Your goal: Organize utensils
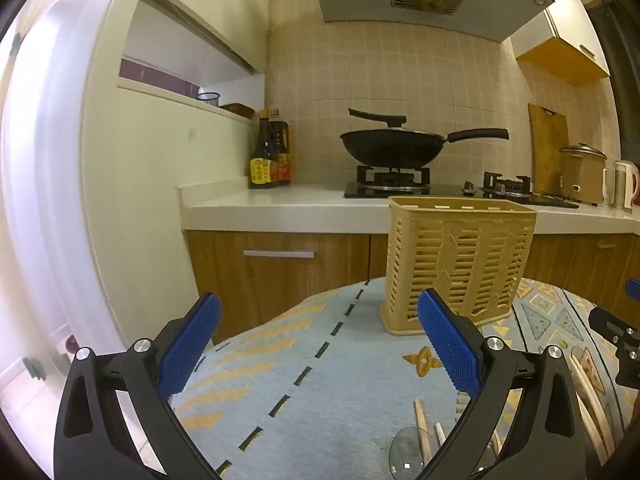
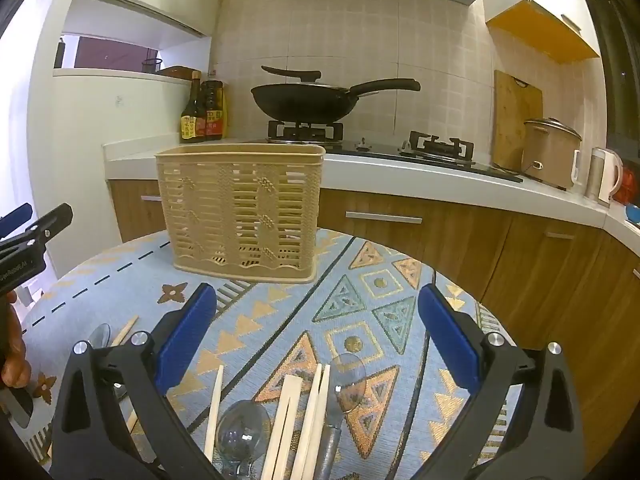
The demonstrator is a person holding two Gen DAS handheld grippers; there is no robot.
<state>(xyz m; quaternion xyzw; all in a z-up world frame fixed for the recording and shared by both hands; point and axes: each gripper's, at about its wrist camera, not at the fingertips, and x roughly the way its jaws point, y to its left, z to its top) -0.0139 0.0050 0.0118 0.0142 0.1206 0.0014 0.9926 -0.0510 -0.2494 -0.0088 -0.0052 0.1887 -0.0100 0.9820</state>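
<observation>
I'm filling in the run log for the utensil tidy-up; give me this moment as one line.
stage: before first pick | left tongs: open, empty | right tongs: open, empty | chopsticks, clear spoons: on tablecloth | basket: upright

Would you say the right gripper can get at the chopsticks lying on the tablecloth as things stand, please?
Probably yes. The right gripper has its jaws wide open and empty, and the chopsticks lie uncovered just below them. Only the clear spoons lie close beside them.
</observation>
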